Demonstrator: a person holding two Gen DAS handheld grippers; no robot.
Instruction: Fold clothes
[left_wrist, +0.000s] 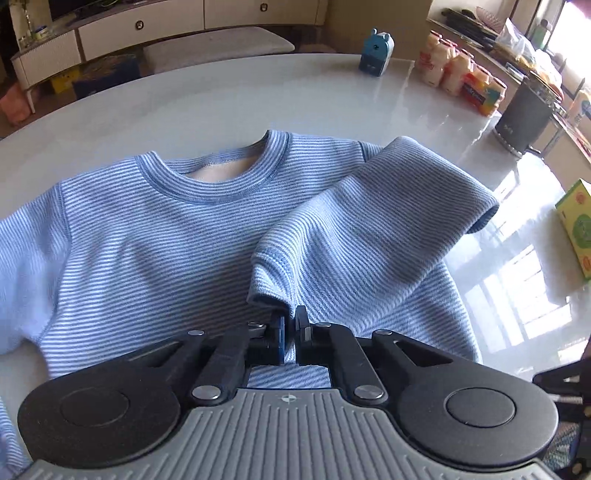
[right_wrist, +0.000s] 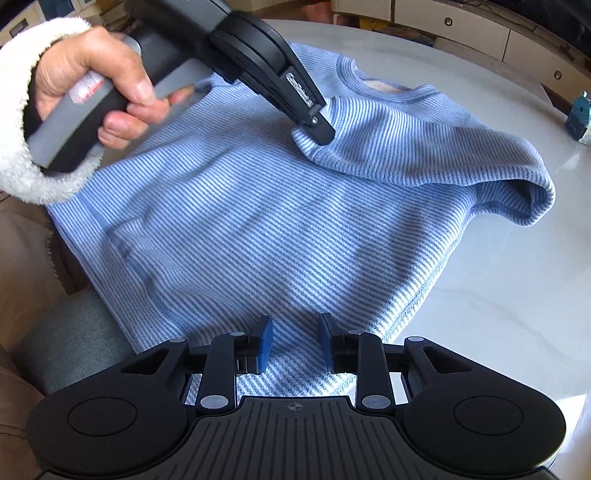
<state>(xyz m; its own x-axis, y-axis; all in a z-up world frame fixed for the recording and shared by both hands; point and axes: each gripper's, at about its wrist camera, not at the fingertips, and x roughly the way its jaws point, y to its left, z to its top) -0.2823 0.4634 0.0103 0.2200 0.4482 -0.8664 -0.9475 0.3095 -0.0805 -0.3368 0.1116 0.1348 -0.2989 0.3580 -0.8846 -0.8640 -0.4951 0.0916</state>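
1. Left wrist view: one blue-and-white striped sweatshirt is lying flat, front up, in the middle of the white tabletop, collar toward the far edge. The left gripper is pinching the cuff of one sleeve, its jaws nearly closed with fabric between them, and that sleeve is lying folded across the chest. Along the far right edge: one blue pencil sharpener, one pack of small drink bottles (roughly five, exact count unclear), one dark canister. One green carton is sitting at the right edge.

2. Right wrist view: the right gripper is hovering over the sweatshirt's hem near the near edge, jaws apart, holding nothing. One hand in a fleecy white sleeve is squeezing the left gripper's handle; its fingertips are clamping the cuff above the chest.

3. Risks, as a judgement: the pinch is looking shallow, so the cuff could be slipping out if pulled; the sleeve's bulging elbow loop is overhanging the body, so dropping it now could be leaving a crooked, lumpy fold; dragging could be shifting the whole garment on the glossy top.

4. Count: two grippers, one garment.
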